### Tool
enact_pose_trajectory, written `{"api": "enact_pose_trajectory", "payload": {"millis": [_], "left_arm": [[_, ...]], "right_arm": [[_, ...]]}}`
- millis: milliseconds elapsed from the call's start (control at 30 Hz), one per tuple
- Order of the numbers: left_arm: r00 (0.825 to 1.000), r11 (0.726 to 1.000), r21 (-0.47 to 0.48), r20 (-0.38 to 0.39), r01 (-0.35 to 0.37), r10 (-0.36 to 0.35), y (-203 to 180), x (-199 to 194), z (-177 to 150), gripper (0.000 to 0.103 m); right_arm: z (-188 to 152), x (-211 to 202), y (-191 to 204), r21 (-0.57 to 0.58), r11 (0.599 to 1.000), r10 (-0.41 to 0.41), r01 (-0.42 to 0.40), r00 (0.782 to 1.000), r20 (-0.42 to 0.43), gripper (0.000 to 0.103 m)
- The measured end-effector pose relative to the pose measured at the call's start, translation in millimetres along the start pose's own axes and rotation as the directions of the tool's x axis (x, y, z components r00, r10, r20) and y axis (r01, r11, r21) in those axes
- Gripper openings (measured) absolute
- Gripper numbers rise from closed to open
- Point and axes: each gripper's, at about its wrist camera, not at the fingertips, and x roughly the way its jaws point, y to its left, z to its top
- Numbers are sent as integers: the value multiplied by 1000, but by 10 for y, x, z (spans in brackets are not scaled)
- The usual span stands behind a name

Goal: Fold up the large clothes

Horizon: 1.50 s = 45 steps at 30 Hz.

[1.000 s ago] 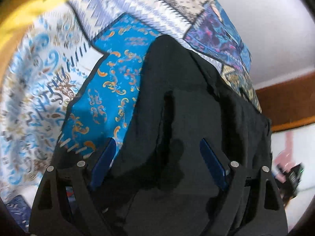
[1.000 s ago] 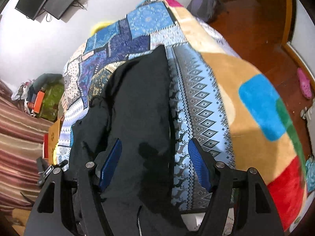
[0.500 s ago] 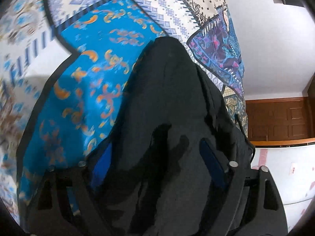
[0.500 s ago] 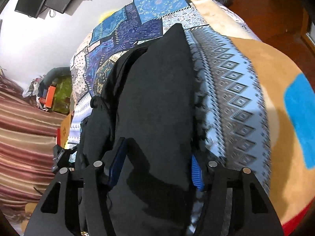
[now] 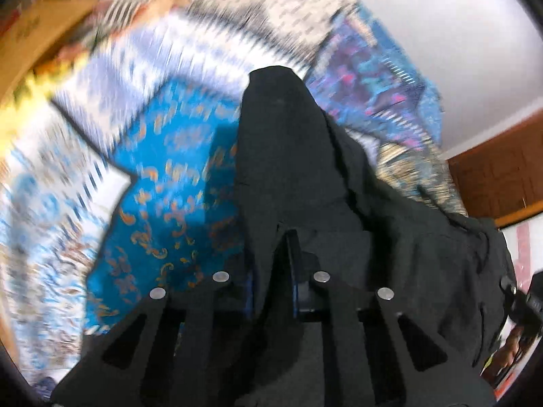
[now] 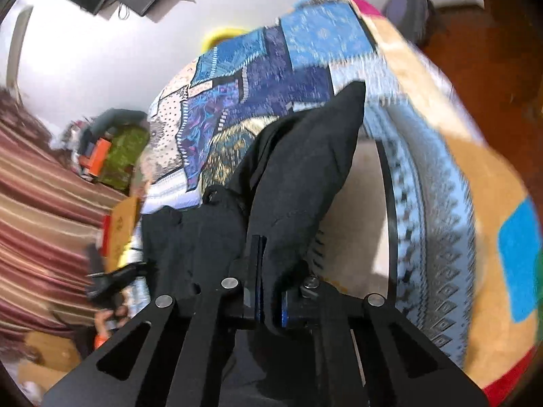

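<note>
Because both ends must lift together, the left gripper point(image 5: 271, 271) and right gripper point(image 6: 269, 285) each pinch the black garment point(image 5: 339, 203) above the bed point(image 5: 176, 176).

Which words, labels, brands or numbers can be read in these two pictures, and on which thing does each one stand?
No text can be read.
Cardboard box: dark marks, too blurred to read.
Second cardboard box: dark marks, too blurred to read.
Black garment, held by the left gripper and the right gripper: no label visible.
Patchwork bedspread: only patterns.
</note>
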Motion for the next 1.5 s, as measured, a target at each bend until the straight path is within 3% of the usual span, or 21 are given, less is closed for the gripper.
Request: {"api": "enact_pose_trajectory", "payload": {"millis": [133,300,333,600,767,1000,1200,1333,1400,1500], "left_arm": [[997,997,73,76,12,-17,-196,-394,104,13],[993,993,115,116,-19,6,-256,-543,258,10],[991,991,120,129,-51,35,-238,-534,316,6],[986,982,127,106,-140,127,-53,-169,507,6],[982,980,106,102,-167,157,39,-10,524,6],[960,955,128,122,-268,253,-50,-40,442,6],[954,945,161,148,-284,261,-151,-371,315,6],[947,938,180,187,-296,263,-201,-653,199,12],[945,938,183,202,-295,258,-200,-827,126,14],[943,937,187,215,-294,253,-172,-1027,29,20]], "right_arm": [[187,-10,235,-66,997,-42,45,998,45,5],[439,175,303,-83,995,-48,54,997,65,5],[465,211,297,-81,995,-54,59,996,67,5],[559,556,-23,-43,988,-151,151,988,26,6],[524,671,-241,-20,987,-159,159,987,3,8],[420,490,-137,-57,975,-214,216,976,38,9],[250,186,51,-156,944,-280,290,956,86,9],[77,-81,240,-234,931,-259,280,959,115,10],[7,-183,310,-249,929,-250,275,960,129,12],[-122,-371,424,-269,923,-238,276,957,163,30]]}}
